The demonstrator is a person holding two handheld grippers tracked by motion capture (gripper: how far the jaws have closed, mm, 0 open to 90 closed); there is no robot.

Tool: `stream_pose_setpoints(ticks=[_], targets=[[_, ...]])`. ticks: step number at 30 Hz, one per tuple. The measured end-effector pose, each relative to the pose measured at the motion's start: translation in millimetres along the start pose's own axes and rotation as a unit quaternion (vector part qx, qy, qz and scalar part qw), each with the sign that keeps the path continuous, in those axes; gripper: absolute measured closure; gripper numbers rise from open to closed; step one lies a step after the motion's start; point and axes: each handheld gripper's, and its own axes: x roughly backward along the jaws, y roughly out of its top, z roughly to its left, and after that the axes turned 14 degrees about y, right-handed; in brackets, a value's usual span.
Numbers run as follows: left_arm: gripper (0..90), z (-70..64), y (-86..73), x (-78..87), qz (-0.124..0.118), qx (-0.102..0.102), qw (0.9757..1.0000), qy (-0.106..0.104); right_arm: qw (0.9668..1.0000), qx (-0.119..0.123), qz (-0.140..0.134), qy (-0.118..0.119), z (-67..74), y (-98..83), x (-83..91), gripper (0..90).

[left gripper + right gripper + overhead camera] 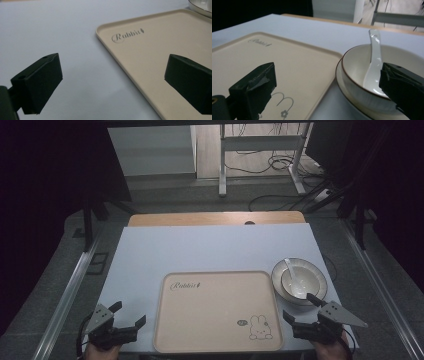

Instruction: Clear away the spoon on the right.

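High view: your right gripper [301, 308] hovers at the near right corner of the table, jaws spread wide with nothing between them, one black tip just beside the near rim of the bowl [301, 282]. Your left gripper [129, 313] sits at the near left corner, jaws equally wide and empty, just left of the tray [216, 312].

The bowl is round, pale and glossy with a thin dark rim, and stands on a wider matching plate [321, 281] just right of the tray's far right corner. A glossy white spoon [293, 271] lies in it, handle leaning up toward the far left. The tray is a flat beige rectangle with rounded corners and a low raised edge, matte, printed with script lettering at the far left and a small rabbit drawing [260, 327] at the near right; it lies bare.

All of this rests on a smooth pale sheet [210, 247] covering the table, whose wooden edge [215, 218] shows at the far side. Beyond it the room is dim: grey floor, a white metal frame [260, 150] and loose dark cables [280, 162], dark hangings left and right
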Motion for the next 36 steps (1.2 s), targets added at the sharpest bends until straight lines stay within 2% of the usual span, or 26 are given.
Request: stream_pose_setpoints(ticks=[3,5,11,17,23,26,31,36], targets=[[1.3,-0.2,0.4,2.7,-0.013,0.0,0.9999,0.002,0.9999,-0.004,-0.009,-0.001,-0.8,0.1,1.1,0.8],[1.3,0.0,0.0,4.5,-0.02,0.007,0.9998,-0.004,0.9999,-0.006,-0.012,-0.004,-1.2,0.1,1.3,0.7],[1.2,-2.7,-3.3,11.6,-0.03,0.009,0.9994,-0.015,1.0,-0.006,0.001,0.005,-0.5,-0.4,-2.0,0.7],[1.3,-1.6,-3.8,10.3,-0.024,0.014,0.9994,-0.021,0.9999,-0.004,0.008,0.009,0.5,-0.1,-3.3,0.9],[1.4,-5.3,-2.9,8.7,-0.021,-0.005,0.9994,-0.026,0.9999,-0.003,0.013,0.01,0.7,-0.4,-4.3,0.9],[1.5,-7.1,-2.7,8.2,-0.021,-0.011,0.9993,-0.027,0.9998,-0.006,0.016,0.003,1.5,-0.3,-4.9,1.2],[1.4,-7.8,-2.7,7.4,-0.023,-0.009,0.9991,-0.035,0.9997,-0.015,0.017,-0.004,2.4,1.1,-5.8,2.8],[1.4,-7.6,-3.2,6.3,-0.019,-0.007,0.999,-0.039,0.9996,-0.017,0.023,0.0,0.2,3.7,-5.8,5.1]])
